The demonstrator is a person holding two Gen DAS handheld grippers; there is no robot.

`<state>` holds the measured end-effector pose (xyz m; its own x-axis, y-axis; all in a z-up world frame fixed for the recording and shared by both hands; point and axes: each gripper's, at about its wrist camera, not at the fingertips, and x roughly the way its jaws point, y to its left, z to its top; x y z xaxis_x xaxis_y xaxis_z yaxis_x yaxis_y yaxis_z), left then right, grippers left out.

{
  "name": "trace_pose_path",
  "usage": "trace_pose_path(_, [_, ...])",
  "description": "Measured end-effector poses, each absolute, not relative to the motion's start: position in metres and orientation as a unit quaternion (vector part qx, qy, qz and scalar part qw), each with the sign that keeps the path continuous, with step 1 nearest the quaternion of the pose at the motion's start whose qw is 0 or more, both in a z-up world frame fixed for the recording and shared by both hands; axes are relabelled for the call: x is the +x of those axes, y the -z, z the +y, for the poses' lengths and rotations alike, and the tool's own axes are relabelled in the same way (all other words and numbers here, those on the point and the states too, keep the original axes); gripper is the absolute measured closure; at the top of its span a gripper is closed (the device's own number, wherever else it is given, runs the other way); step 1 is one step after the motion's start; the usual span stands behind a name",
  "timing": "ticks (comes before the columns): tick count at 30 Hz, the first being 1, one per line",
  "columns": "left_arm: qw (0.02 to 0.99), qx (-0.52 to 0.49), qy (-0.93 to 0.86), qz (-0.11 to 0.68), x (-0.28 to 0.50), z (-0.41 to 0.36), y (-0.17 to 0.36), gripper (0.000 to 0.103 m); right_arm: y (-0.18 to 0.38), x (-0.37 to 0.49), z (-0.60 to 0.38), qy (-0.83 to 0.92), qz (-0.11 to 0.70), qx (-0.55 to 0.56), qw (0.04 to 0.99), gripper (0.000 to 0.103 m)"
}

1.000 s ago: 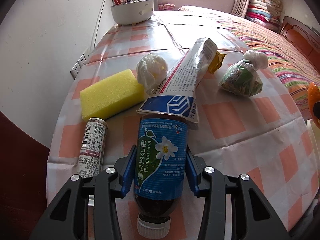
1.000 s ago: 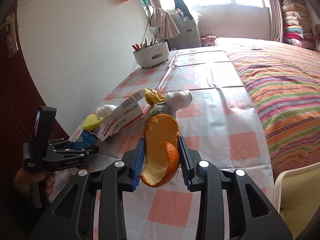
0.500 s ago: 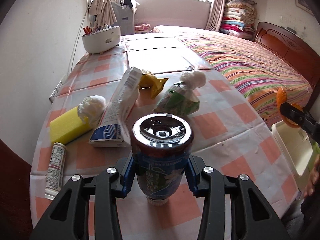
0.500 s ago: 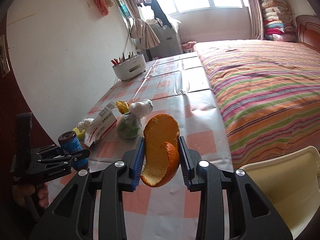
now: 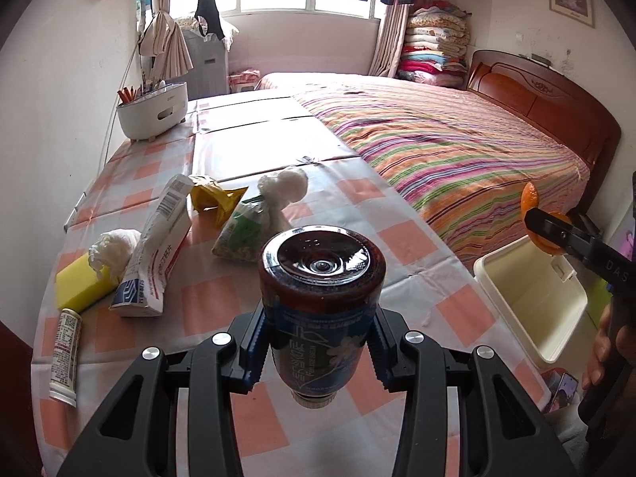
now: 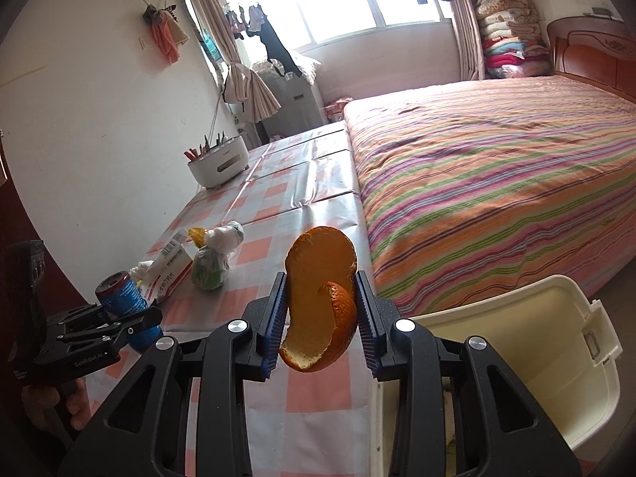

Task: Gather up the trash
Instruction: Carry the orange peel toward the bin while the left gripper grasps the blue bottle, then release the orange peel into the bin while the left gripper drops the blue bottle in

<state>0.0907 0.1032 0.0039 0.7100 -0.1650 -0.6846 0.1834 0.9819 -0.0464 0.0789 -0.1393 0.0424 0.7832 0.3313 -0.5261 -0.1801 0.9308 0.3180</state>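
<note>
The neck of the brown bottle point(image 5: 321, 302) is hidden below the left gripper point(image 5: 318, 351) clamping its blue label above the table point(image 5: 401, 238), while the right gripper point(image 6: 321, 320) pinches a curled orange peel point(image 6: 322, 302) beside the cream bin point(image 6: 556, 361).

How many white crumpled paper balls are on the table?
2. One paper ball rests against the yellow sponge; the other paper ball sits atop the green bag. Others may be hidden.

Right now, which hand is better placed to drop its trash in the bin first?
Right. Its tongs hold the orange peel at the edge of the cream bin. The left tongs hold the brown bottle over the checked table, farther away.
</note>
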Motion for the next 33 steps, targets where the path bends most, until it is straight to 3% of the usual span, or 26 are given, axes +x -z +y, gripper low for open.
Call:
trace_pose_path(17, [0.906, 0.043, 0.207, 0.368, 0.067, -0.005, -0.001, 0.062, -0.03, 0.055, -0.219, -0.043, 0.297, 0.141, 0.944, 0.069])
trace_pose_path(20, [0.904, 0.047, 0.217, 0.366, 0.065, -0.018, -0.003, 0.062, -0.03, 0.052, -0.223, -0.04, 0.296, 0.145, 0.943, 0.062])
trace_pose_path(22, [0.902, 0.051, 0.224, 0.365, 0.064, -0.026, -0.005, 0.062, -0.031, 0.05, -0.224, -0.039, 0.294, 0.151, 0.943, 0.049])
trace_pose_path(24, [0.901, 0.054, 0.229, 0.363, 0.064, -0.033, -0.006, 0.062, -0.033, 0.048, -0.226, -0.036, 0.288, 0.155, 0.944, 0.044])
trace_pose_path(33, [0.894, 0.059, 0.26, 0.36, 0.072, -0.068, -0.015, 0.062, -0.052, 0.024, -0.27, -0.003, 0.221, 0.232, 0.947, 0.038])
